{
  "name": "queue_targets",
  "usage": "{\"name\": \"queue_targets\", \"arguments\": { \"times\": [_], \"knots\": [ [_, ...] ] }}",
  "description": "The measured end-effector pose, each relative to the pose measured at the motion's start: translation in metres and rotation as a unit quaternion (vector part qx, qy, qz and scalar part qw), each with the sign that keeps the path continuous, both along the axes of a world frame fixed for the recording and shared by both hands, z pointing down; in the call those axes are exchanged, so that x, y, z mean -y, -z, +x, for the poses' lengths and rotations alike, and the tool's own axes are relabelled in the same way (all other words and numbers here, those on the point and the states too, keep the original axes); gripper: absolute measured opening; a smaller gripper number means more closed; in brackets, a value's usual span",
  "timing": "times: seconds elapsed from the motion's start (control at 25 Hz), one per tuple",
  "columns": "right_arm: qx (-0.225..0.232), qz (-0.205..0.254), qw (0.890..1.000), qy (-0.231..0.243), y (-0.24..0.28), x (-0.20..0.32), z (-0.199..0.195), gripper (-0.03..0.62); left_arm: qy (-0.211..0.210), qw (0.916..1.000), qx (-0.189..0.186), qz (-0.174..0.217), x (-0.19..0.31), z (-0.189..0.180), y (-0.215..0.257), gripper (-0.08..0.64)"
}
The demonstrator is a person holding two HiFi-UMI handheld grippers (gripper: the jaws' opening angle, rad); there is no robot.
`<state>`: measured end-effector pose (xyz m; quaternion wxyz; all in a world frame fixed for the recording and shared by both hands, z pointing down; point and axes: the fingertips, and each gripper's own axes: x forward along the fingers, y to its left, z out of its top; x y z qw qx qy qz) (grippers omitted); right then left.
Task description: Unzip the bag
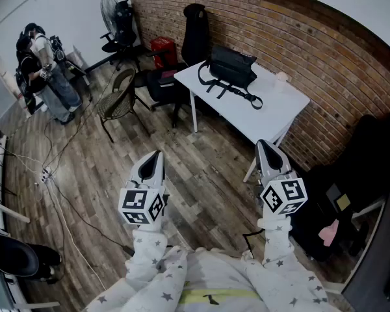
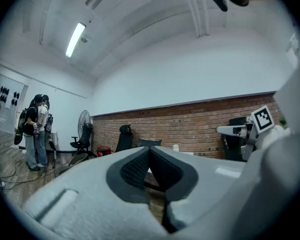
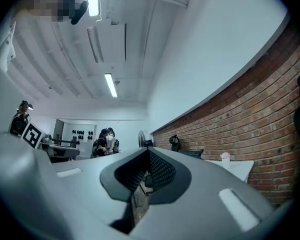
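A black bag (image 1: pixel 229 69) with loose straps lies on a white table (image 1: pixel 283 106) against the brick wall, far ahead of both grippers. My left gripper (image 1: pixel 155 156) hangs over the wood floor, jaws shut with nothing between them. My right gripper (image 1: pixel 268 145) is held near the table's front corner, also shut and empty. In the left gripper view the left gripper's (image 2: pixel 149 149) tips meet, with the bag (image 2: pixel 149 143) small behind them. The right gripper view shows the right gripper (image 3: pixel 149 151) shut and the bag (image 3: pixel 190 153) on the table (image 3: pixel 235 168).
A wicker chair (image 1: pixel 119 97), office chairs, a fan (image 1: pixel 109 8) and a red bin (image 1: pixel 163 49) stand left of the table. Cables trail over the floor (image 1: pixel 65 200). People stand at the far left (image 1: pixel 42 70). Dark bags and furniture crowd the right (image 1: pixel 351 194).
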<state>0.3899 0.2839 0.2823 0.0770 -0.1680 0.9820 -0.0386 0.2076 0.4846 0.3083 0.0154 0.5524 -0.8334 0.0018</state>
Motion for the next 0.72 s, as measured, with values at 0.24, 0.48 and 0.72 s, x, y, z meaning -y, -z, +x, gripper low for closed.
{"name": "queue_targets", "arguments": {
  "times": [0.24, 0.48, 0.72],
  "knots": [
    [-0.003, -0.003, 1.000, 0.010, -0.003, 0.006, 0.002, 0.006, 0.000, 1.0000, -0.007, -0.001, 0.007, 0.004, -0.005, -0.002],
    [0.004, -0.012, 1.000, 0.017, -0.005, 0.016, 0.004, 0.006, 0.002, 1.0000, -0.007, -0.001, 0.018, 0.006, -0.005, -0.002],
    [0.002, -0.018, 1.000, 0.021, -0.014, 0.029, 0.009, 0.006, 0.000, 0.9999, -0.008, -0.008, 0.034, 0.013, -0.012, -0.002]
  ]
}}
